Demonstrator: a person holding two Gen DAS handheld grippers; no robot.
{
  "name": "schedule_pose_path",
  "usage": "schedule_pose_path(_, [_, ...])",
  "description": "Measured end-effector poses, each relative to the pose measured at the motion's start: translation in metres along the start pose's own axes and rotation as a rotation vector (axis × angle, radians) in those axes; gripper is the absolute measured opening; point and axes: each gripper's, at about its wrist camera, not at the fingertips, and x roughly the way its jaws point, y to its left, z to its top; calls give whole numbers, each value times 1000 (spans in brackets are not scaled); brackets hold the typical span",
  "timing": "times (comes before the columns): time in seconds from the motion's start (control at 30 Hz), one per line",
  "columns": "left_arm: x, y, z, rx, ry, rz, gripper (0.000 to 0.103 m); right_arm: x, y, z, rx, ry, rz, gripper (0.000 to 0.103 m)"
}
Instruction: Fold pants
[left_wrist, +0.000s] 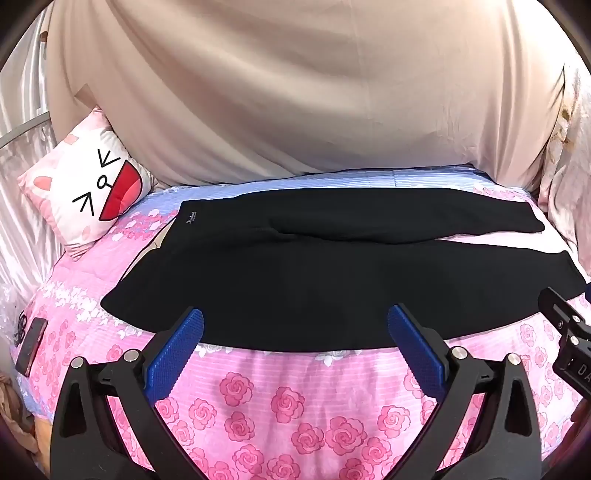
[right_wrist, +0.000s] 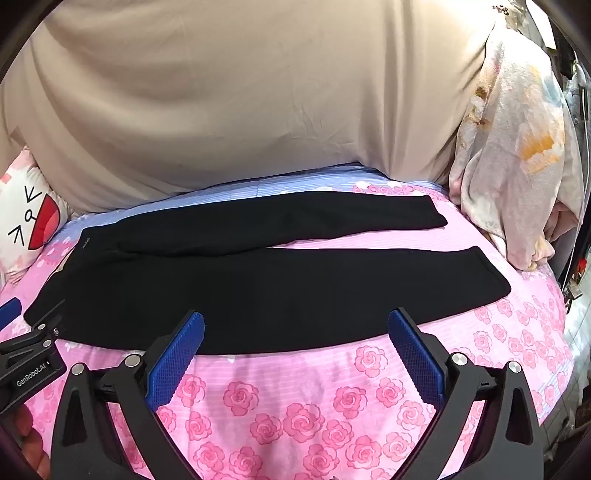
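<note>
Over the near edge of the bed, both tools hang side by side, tipped downward toward the cloth. From its own camera the left gripper (left_wrist: 295, 326) has its blue pads (left_wrist: 173, 356) spread as wide as they go, with nothing between them but the pink rose-print bedspread (left_wrist: 280, 402) below. The right gripper (right_wrist: 295, 328) stands just the same, fully spread and holding nothing; part of it also shows at the right edge of the left camera's view.

Just beyond the fingertips lie the black pants (right_wrist: 258, 295), spread flat across the bedspread, unfolded. The waistband, with a small pale logo, sits toward the left, and the two legs run off to the right, slightly parted near the cuffs so a strip of pink shows between them. The near leg's edge lies just ahead of both pairs of pads, not touched by either.

Further out, a cat-face cushion (left_wrist: 88, 192) leans at the left, a large beige sheet (left_wrist: 280, 92) hangs behind, and a crumpled floral blanket (right_wrist: 517, 166) is heaped at the right.
</note>
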Motion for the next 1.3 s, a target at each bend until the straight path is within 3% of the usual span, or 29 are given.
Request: schedule_pose_path(1.3, [5,7,-4,2,11,2,98,6,5,-2,-13,10,5,98])
